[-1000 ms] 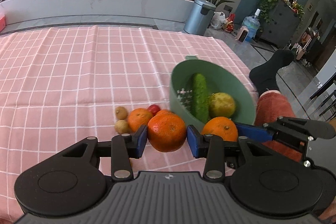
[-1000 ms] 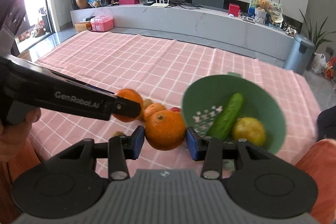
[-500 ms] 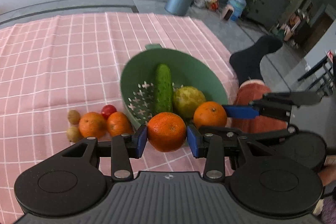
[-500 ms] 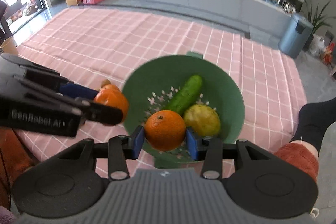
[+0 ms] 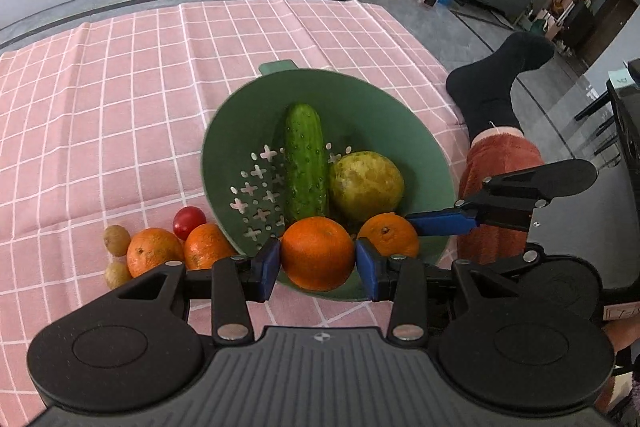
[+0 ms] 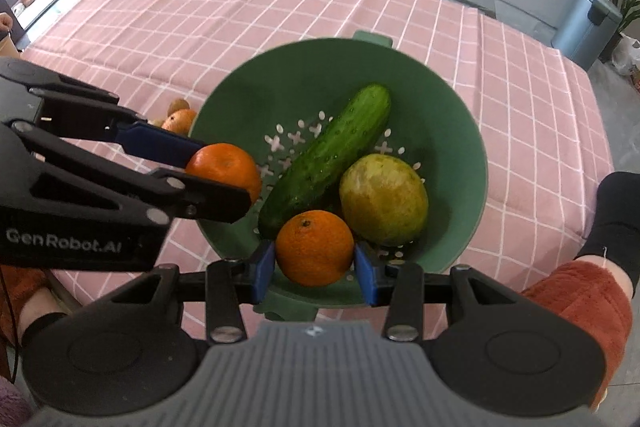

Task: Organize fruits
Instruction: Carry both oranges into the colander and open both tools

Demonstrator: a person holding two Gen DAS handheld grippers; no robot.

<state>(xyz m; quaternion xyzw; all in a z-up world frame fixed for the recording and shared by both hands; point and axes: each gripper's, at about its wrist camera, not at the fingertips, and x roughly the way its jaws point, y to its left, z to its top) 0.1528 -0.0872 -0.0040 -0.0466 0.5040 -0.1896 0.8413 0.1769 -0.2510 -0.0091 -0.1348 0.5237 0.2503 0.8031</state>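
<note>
Both claws have swung from beside the fruit pile to over the green colander [image 6: 476,155]: my left claw [image 5: 317,264] pinches one orange [image 5: 317,253] at the near rim, my right claw [image 6: 315,264] pinches a second orange [image 6: 315,247] above the cucumber [image 6: 328,155] and the yellow-green fruit [image 6: 384,199]. Risks I note: the two claws sit close and could knock together. A dropped orange may bounce off the crowded fruit, roll out, or tip the colander, leaving it with the loose oranges [image 5: 154,251] on the cloth [image 5: 100,107].

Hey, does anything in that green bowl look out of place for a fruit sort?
Yes, the cucumber lies slanted across the green bowl, against a yellow-green fruit. It is a vegetable among fruit. Nothing looks spilled or damaged.
</note>
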